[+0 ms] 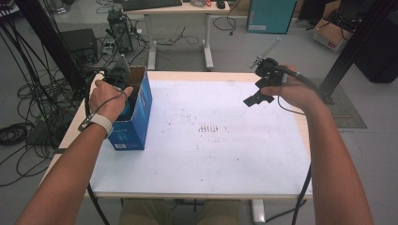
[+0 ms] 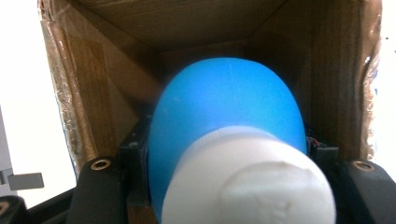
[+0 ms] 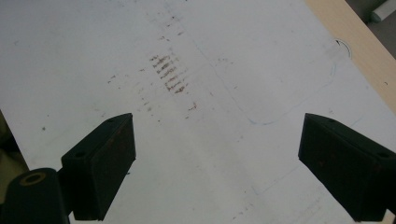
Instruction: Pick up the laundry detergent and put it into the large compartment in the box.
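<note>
The bottle [image 2: 224, 126] was smooth blue plastic with a matt white ribbed cap [image 2: 247, 182]. The box [image 1: 141, 112] showed raw brown cardboard inside and glossy blue print outside. The table [image 1: 211, 140] carried a matt white sheet, scuffed with rust-brown marks, over pale wood edges.
</note>
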Tool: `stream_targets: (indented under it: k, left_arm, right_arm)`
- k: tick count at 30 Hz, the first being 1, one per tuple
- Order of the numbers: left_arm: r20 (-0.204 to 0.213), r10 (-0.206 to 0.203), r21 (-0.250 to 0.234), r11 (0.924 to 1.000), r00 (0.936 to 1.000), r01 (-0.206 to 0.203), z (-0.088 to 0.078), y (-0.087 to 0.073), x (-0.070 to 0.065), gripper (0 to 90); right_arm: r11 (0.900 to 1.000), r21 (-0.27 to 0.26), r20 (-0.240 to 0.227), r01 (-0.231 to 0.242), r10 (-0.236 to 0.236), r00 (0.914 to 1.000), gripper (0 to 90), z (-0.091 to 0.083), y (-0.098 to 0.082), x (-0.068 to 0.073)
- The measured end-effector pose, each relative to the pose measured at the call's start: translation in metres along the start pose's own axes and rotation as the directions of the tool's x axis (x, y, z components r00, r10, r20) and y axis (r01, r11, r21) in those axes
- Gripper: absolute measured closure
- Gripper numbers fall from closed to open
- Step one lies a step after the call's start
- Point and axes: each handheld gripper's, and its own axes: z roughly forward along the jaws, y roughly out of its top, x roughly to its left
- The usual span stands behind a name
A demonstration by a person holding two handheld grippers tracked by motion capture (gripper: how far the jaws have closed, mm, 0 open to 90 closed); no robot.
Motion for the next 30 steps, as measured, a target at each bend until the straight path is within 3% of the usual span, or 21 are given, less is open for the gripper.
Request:
stream_targets:
  k: [30]
  left_arm:
    - [-0.006, 0.002, -0.005, 1.0000, 1.0000, -0.002, -0.0001, -0.0011, -0.0013, 37.4]
  right_arm:
    - [1.000, -0.006, 0.001, 0.003, -0.003, 1.0000, 11.1, -0.0011, 0.0010, 0.0010]
